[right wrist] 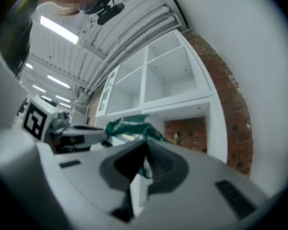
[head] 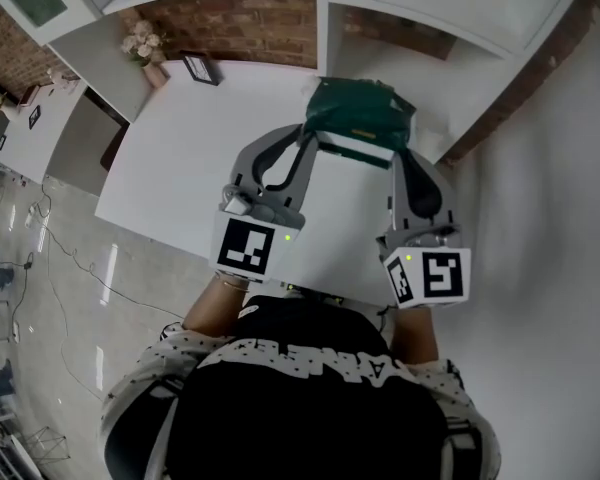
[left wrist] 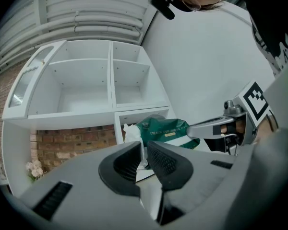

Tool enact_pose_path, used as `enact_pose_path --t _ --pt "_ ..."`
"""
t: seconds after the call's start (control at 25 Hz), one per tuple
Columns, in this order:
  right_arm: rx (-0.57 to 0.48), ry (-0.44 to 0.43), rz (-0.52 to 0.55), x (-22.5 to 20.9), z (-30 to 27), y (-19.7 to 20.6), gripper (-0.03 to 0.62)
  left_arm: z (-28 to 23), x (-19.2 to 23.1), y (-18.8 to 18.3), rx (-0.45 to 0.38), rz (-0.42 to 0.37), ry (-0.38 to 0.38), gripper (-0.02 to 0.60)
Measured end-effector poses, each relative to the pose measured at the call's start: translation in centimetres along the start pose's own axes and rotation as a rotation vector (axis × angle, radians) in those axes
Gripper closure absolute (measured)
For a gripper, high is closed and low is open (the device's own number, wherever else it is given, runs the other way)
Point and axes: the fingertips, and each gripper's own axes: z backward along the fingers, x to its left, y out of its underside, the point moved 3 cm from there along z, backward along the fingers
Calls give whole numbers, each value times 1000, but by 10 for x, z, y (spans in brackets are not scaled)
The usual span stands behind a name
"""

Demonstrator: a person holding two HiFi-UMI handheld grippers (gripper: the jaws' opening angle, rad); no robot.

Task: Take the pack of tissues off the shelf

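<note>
A green-and-white pack of tissues (head: 358,118) hangs above the white counter (head: 195,158), just in front of the shelf unit (head: 410,13). My left gripper (head: 310,136) is shut on the pack's left end, where white wrapper (left wrist: 133,134) is pinched between its jaws. My right gripper (head: 398,156) is shut on the right end, with a fold of green wrapper (right wrist: 145,166) caught between its jaws. In the left gripper view the pack (left wrist: 164,131) stretches across to the right gripper (left wrist: 198,129). The right gripper view shows the pack (right wrist: 127,128) reaching the left gripper (right wrist: 103,133).
White open shelf compartments (left wrist: 84,87) stand empty above the counter, against a brick wall (head: 250,23). A small flower pot (head: 145,50) and a framed picture (head: 200,68) sit at the counter's back left. A plain white wall (head: 550,218) runs along the right.
</note>
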Motion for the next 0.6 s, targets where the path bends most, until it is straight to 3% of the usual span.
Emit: enact_pose_path --t 0.6 --pt "-4 -19 9 7 6 0 554 10 -1 3 -1 -2 -22 508"
